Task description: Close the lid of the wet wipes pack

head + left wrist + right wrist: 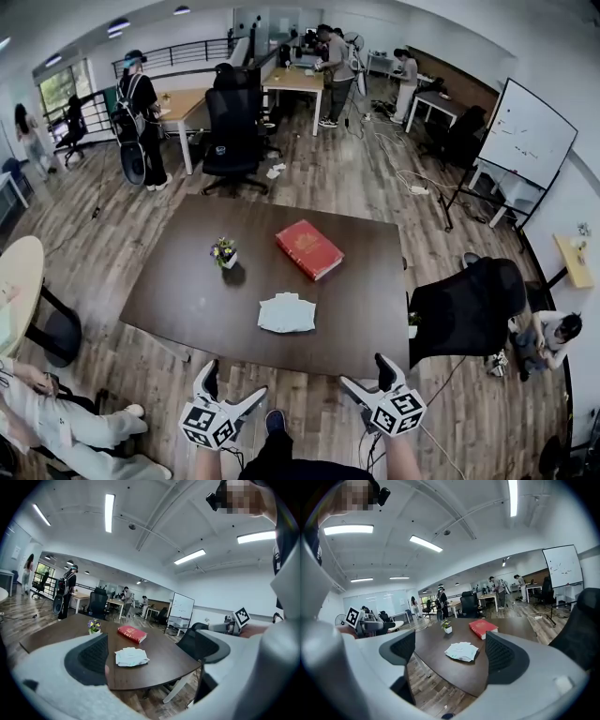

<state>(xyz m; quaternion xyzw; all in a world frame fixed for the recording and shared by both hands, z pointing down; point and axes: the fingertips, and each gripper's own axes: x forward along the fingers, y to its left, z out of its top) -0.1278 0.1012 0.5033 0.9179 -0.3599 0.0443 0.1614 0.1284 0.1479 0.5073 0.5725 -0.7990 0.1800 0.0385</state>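
Note:
The white wet wipes pack (287, 313) lies flat on the dark brown table (187, 300), near its front edge; its lid is too small to make out. My left gripper (232, 386) and right gripper (367, 375) hang side by side in front of that edge, above the floor, both open and empty. In the left gripper view the pack (131, 656) shows between the wide-apart jaws of the left gripper (150, 653), well ahead of them. In the right gripper view the pack (461, 651) sits likewise ahead of the right gripper (451, 653).
A red book (309, 248) and a small flower pot (224, 253) rest on the table behind the pack. A black office chair (467, 309) stands at the table's right corner. A seated person (56, 422) is at lower left beside a round table (19, 281). Others stand far back.

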